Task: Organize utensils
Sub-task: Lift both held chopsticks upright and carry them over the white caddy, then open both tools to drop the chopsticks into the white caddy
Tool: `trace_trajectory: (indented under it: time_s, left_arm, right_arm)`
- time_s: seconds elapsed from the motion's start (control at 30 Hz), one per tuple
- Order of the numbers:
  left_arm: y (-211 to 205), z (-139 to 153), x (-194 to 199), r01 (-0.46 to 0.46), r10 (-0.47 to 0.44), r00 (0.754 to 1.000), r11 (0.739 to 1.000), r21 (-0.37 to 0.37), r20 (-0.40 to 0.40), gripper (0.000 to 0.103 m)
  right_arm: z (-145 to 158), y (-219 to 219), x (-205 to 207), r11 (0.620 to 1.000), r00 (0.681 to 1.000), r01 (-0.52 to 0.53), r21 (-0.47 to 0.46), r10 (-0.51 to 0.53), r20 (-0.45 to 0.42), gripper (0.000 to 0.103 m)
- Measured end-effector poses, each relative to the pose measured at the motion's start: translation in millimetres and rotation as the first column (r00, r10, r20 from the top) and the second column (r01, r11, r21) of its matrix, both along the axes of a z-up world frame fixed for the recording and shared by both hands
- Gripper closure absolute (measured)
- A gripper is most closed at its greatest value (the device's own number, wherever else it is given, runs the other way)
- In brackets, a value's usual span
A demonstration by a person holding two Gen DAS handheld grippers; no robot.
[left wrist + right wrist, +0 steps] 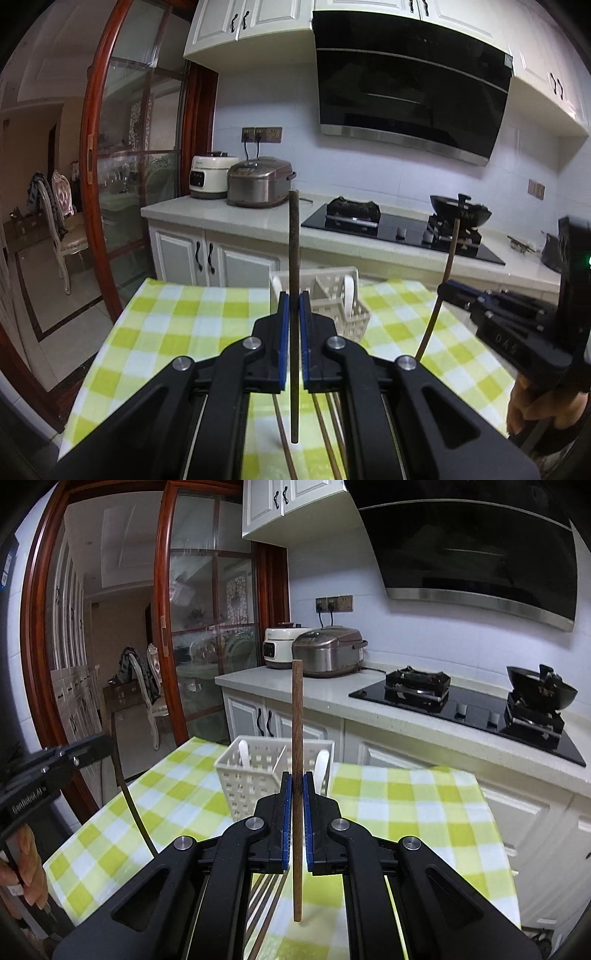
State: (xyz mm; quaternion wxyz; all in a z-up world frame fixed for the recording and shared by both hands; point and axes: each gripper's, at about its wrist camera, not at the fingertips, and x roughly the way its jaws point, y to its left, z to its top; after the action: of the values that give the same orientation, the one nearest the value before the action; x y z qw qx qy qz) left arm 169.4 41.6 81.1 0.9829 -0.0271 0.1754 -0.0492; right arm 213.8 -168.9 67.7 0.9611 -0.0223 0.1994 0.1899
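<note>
My view takes in a kitchen with pale tiled walls and white upper cabinets. A black range hood hangs above a black glass hob set in a light countertop. Two rice cookers stand below a wall socket strip. At left, a red-framed glass door opens onto a room with an ornate chair. The table before me carries a green-and-white checked cloth.
</note>
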Motion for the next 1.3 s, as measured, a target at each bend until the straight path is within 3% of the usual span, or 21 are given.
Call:
trace_trajectory:
  time_s: [0.47,0.67,0.9,1.3]
  left_arm:
    - [-14,87,72,0.013,-0.016,0.995,1.000,0.029,0.103,0.098]
    - [-18,103,108,0.006,-0.007,0.994,1.000,0.010,0.112,0.098]
    - [-12,82,143,-0.012,0.014,0.998,1.000,-0.025,0.059,0.098]
    - [-2,1,183,-0.019,0.013,0.993,0.998,-0.055,-0.116,0.097]
  right_arm:
    - [52,4,65,1.000,0.998,0.009,0.020,-0.010,0.066,0.097]
    - [65,7,92,0.999,0.997,0.009,0.037,-0.012,0.074,0.097]
    - [58,16,120,0.998,0.999,-0.009,0.058,0.006,0.044,0.097]
    - [-14,49,165,0.998,0.990,-0.055,-0.022,0.051,-0.135,0.097]
